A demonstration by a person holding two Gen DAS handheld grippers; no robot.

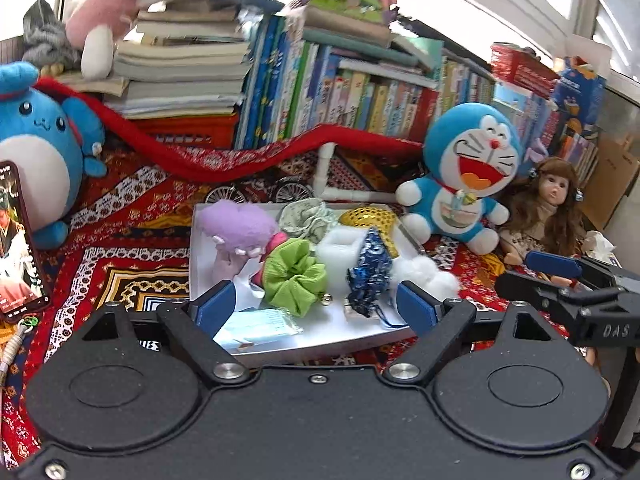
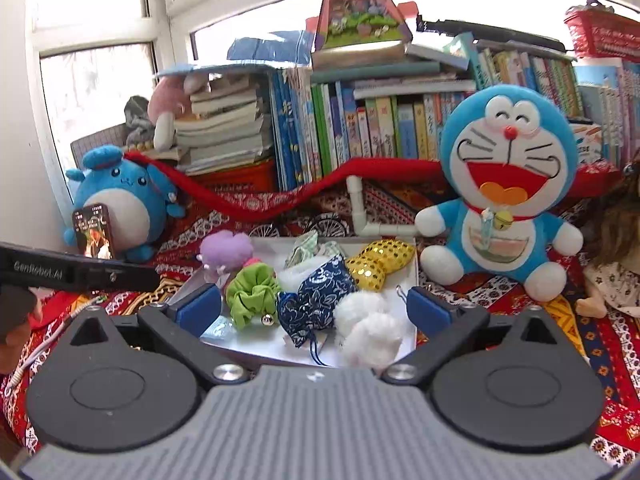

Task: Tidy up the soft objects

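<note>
Fingers: the left gripper (image 1: 314, 306) and the right gripper (image 2: 316, 310) both stand wide, blue fingers (image 1: 214, 304) apart, nothing between them; both hang over the near edge of the white tray (image 1: 320, 338).
Soft objects: all lie in the tray on the patterned cloth (image 1: 120, 248). Purple plush (image 1: 236, 228) at the far left corner; green scrunchie (image 1: 294, 276) in the middle, with a small bell at its near side; blue printed pouch (image 1: 370, 272) just right of it; white foam block (image 1: 340, 250) between the two; gold sequin piece (image 1: 370, 218) at the far right corner; pale floral scrunchie (image 1: 308, 218) at the far edge; white pompoms (image 2: 370, 326) at the near right corner, spilling over the right rim.
Step in hand: judged a release; neither gripper holds anything.
Next move: judged either done, or a short reach to tuck the pompoms inside the rim, with a light pinch on compressible fluff.
Surroundings: blue cat plush (image 2: 508, 188), round blue plush (image 1: 36, 152) and doll (image 1: 550, 208) sit outside the tray.
Hidden or unclear: a pink object shows only as a sliver behind the green scrunchie; the packet (image 1: 260, 326) at the near left corner is partly covered by the left finger; the tray's near edge is cut off by the gripper bodies.
</note>
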